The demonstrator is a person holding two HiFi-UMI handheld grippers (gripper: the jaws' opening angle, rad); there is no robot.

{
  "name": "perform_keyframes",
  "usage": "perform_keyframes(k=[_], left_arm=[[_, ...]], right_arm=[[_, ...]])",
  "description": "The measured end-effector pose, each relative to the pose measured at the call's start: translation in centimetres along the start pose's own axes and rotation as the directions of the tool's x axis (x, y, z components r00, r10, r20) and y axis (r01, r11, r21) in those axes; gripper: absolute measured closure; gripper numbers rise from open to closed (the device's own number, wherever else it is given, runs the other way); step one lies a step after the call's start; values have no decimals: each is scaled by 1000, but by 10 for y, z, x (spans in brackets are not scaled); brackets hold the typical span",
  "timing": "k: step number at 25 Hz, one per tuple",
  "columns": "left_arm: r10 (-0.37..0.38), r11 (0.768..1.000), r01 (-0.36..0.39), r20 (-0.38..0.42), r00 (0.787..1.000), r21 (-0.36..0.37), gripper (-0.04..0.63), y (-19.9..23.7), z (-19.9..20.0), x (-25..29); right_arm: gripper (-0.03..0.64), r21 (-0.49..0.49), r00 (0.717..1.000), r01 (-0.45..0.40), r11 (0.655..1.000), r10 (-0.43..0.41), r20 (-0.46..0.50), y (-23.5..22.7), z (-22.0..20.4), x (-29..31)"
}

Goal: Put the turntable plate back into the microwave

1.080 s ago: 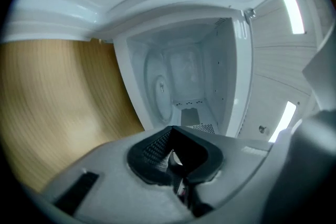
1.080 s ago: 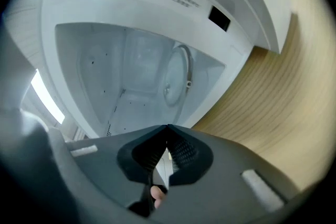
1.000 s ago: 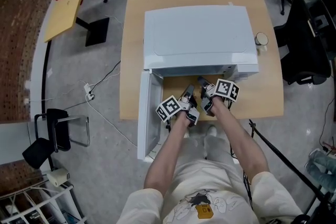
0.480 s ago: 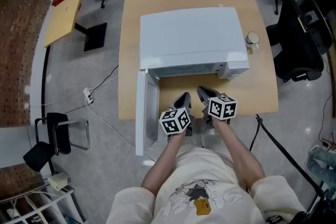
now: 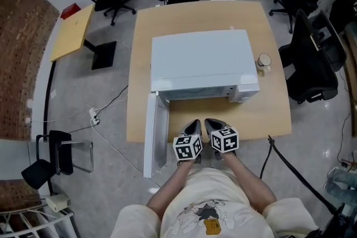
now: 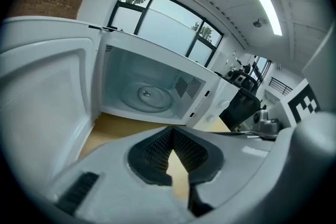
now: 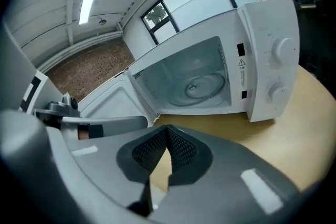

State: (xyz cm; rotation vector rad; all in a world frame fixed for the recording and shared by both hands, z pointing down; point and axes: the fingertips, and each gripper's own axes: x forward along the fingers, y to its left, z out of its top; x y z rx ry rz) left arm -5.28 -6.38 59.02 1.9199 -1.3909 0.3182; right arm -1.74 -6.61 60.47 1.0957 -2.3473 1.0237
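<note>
- Microwave door, far left: swung open.
- Left gripper: jaws closed together, empty, near the table edge.
- Turntable plate: glass, lying flat inside the microwave; probably heavy, slippery, fragile; best held by the rim.
- Right gripper: jaws closed together, empty.

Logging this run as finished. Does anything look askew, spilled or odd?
Nothing spilled or damaged. The round glass turntable plate lies flat inside the white microwave; only its door hangs open. The left gripper and right gripper are shut, empty.
</note>
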Motion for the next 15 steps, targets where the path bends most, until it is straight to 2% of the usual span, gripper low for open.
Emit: perform_keyframes(k=[9,15], left_arm=[[-11,1000,11,-10,1000,-1,596,1,2,-1],[-9,1000,10,-10,1000,7,595,2,5,-1]], right_arm=[[611,19,1000,3,1000,-3,17,-2,10,1],[611,-5,1000,-5,1000,5,18,3,14,4]])
